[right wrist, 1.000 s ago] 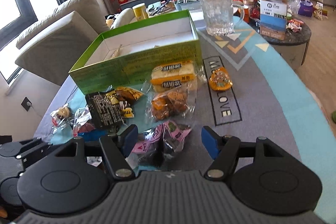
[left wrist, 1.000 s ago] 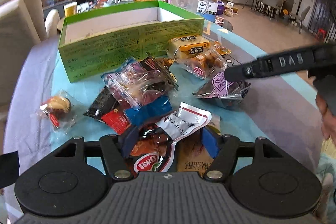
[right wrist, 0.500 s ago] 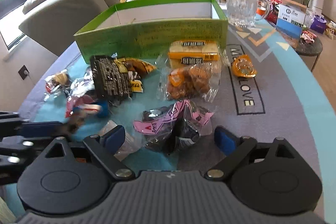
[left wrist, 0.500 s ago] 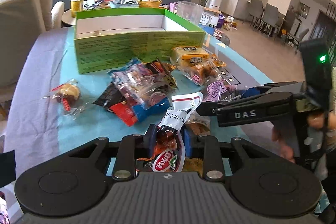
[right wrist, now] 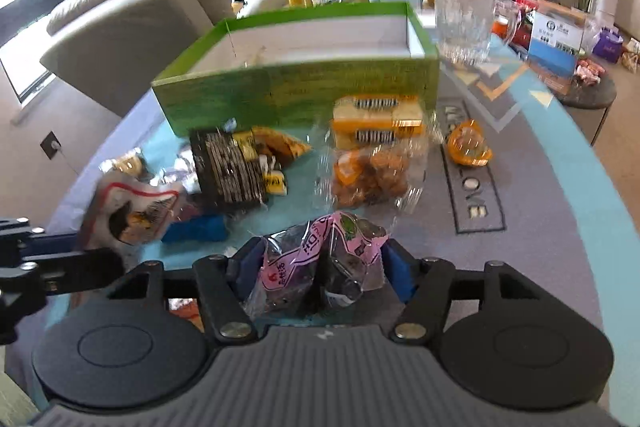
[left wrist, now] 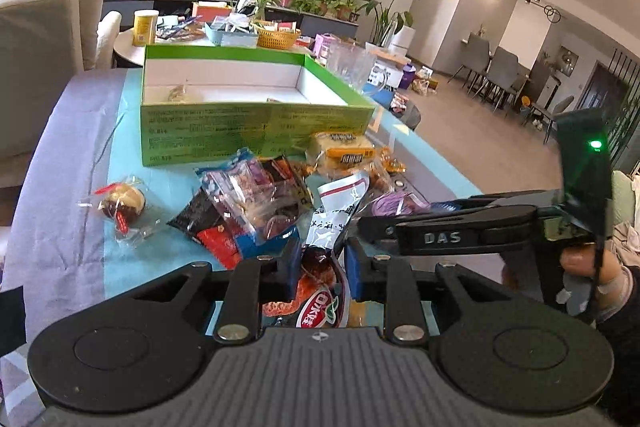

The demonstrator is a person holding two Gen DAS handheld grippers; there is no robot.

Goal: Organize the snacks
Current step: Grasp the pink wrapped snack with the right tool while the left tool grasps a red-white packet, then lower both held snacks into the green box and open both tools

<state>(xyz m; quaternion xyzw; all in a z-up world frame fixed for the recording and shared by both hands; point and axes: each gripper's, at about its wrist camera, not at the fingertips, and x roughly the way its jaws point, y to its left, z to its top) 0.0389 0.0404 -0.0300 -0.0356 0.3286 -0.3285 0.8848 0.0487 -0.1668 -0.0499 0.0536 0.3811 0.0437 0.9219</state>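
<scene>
1. The crinkly pink-and-black plastic snack packet sits pinched in the right tool, near the tabletop's front edge.
2. The left tool clamps a red-and-white foil pouch.
3. The open green cardboard box waits at the far side.
4. Risk: slick film could slip out during the carry, or a dangling pouch could snag the box wall.

Between my right fingers sat a crumpled pink-and-black snack packet, my left fingers pinched a red-and-white one, and the other packets lay scattered on the counter before the open green box.
</scene>
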